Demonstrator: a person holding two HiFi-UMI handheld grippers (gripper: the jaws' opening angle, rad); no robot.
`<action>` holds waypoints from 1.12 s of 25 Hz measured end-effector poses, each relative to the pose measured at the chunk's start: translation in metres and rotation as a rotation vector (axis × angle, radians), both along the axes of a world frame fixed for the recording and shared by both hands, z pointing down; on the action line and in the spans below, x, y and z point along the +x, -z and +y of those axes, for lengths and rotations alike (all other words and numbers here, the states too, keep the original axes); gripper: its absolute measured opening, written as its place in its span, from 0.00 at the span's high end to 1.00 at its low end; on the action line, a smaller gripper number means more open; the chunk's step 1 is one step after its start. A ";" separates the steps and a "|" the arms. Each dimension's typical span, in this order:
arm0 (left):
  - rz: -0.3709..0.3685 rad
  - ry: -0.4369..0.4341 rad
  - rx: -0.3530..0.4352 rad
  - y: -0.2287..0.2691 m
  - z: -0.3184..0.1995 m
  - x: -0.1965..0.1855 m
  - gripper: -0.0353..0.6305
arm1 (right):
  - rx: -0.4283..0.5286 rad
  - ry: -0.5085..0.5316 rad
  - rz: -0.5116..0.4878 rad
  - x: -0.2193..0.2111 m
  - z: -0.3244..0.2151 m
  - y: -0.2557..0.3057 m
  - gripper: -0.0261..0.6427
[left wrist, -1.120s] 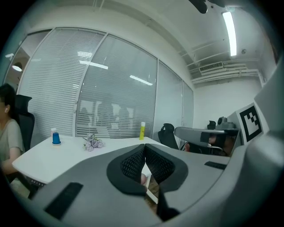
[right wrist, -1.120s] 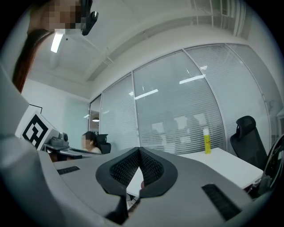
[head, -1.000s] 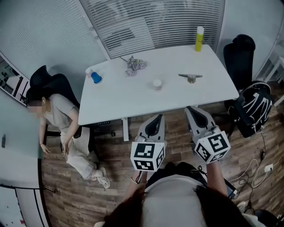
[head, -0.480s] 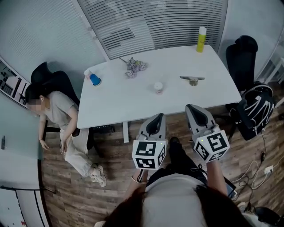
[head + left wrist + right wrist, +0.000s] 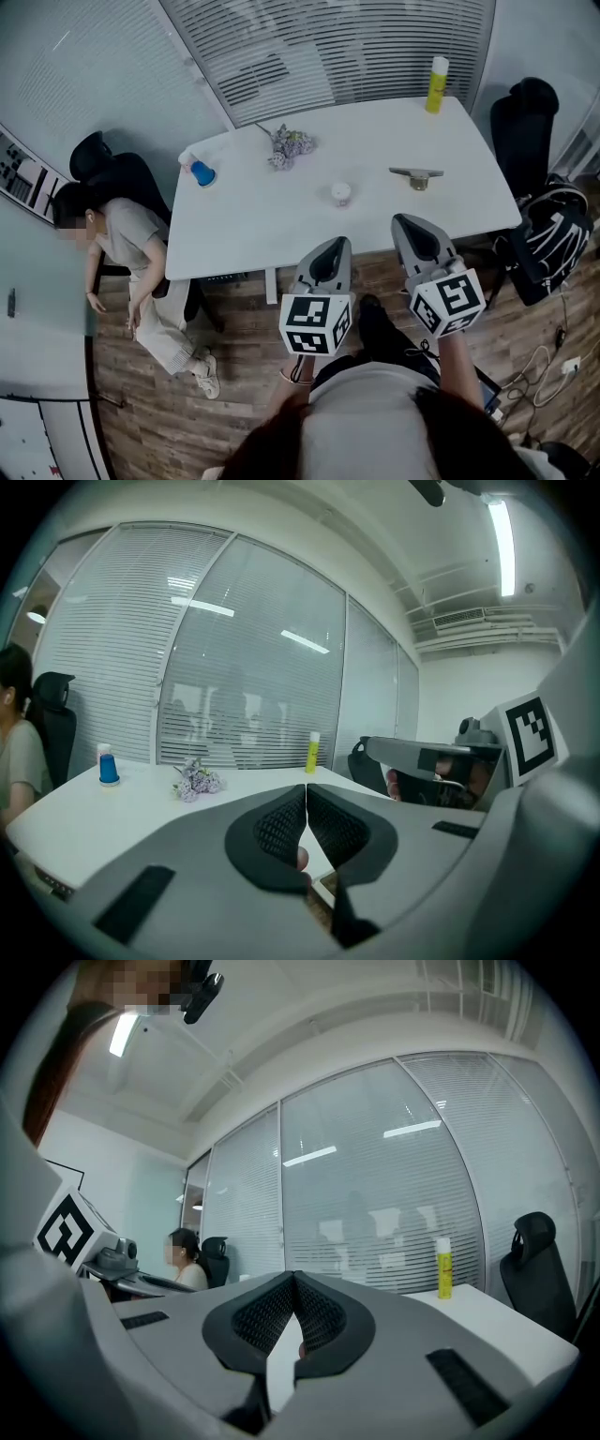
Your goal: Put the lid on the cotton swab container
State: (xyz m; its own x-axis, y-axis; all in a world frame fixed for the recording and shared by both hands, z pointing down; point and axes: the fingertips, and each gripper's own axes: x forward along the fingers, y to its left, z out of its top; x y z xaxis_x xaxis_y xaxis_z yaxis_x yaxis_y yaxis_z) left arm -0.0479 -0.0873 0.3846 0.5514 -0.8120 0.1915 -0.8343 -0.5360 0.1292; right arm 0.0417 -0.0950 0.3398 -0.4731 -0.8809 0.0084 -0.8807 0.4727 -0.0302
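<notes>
Table (image 5: 234,246) is standing mid-room. Bottle (image 5: 437,84) is standing at its far right corner, flower bunch (image 5: 292,143) lying toward the far left, cup-like item (image 5: 201,172) sitting by the left edge. Small round container (image 5: 341,194), possibly the swab one, is sitting mid-table, flat tool (image 5: 416,176) lying right of it. Seated person (image 5: 122,248) is sitting left of the table, chair (image 5: 525,122) and backpack (image 5: 553,244) right. Left gripper (image 5: 333,246) and right gripper (image 5: 408,223) are hovering side by side at the near edge.

1. Two grippers: the left gripper (image 5: 336,243) and the right gripper (image 5: 403,219).
2. One white table (image 5: 262,225).
3. Two black chairs: left chair (image 5: 105,165), right chair (image 5: 525,117).
4. One yellow bottle (image 5: 437,84).
5. One small white round container (image 5: 340,193).
6. One blue-and-white container (image 5: 199,172).
7. One flower bunch (image 5: 292,145).
8. One flat tan object (image 5: 415,176).
9. One seated person (image 5: 127,234).
10. One backpack (image 5: 553,239).
</notes>
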 end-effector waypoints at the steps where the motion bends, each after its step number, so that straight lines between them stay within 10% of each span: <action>1: -0.001 0.000 -0.003 -0.001 -0.004 0.001 0.91 | 0.001 0.003 0.000 0.000 -0.005 0.000 0.92; 28: -0.009 0.035 -0.081 -0.031 -0.103 -0.001 0.81 | -0.059 0.053 0.019 0.004 -0.111 -0.020 0.92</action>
